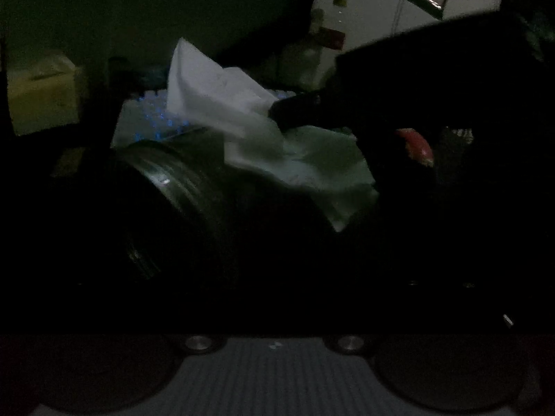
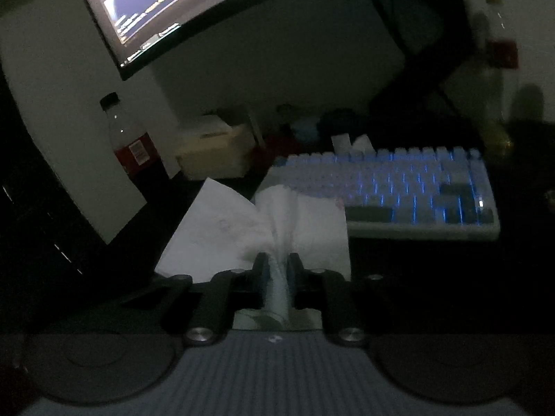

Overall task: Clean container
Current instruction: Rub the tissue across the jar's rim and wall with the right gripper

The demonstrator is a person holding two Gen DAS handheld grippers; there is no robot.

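The scene is very dark. In the left wrist view a round dark container (image 1: 180,187) with a ribbed, shiny rim lies tilted right in front of the camera; my left gripper's fingers are lost in shadow around it. A white tissue (image 1: 242,118) rests against the container's top. My right gripper (image 1: 295,111) comes in from the right, shut on that tissue. In the right wrist view the right gripper (image 2: 277,263) pinches the bunched white tissue (image 2: 263,222) between its two black fingers (image 2: 260,267), the sheet fanning out ahead.
A white keyboard (image 2: 399,194) with blue backlight lies ahead on the desk. A cola bottle (image 2: 131,145) and a beige box (image 2: 215,152) stand at the back left under a lit monitor (image 2: 156,3). A red object (image 1: 416,145) shows at right.
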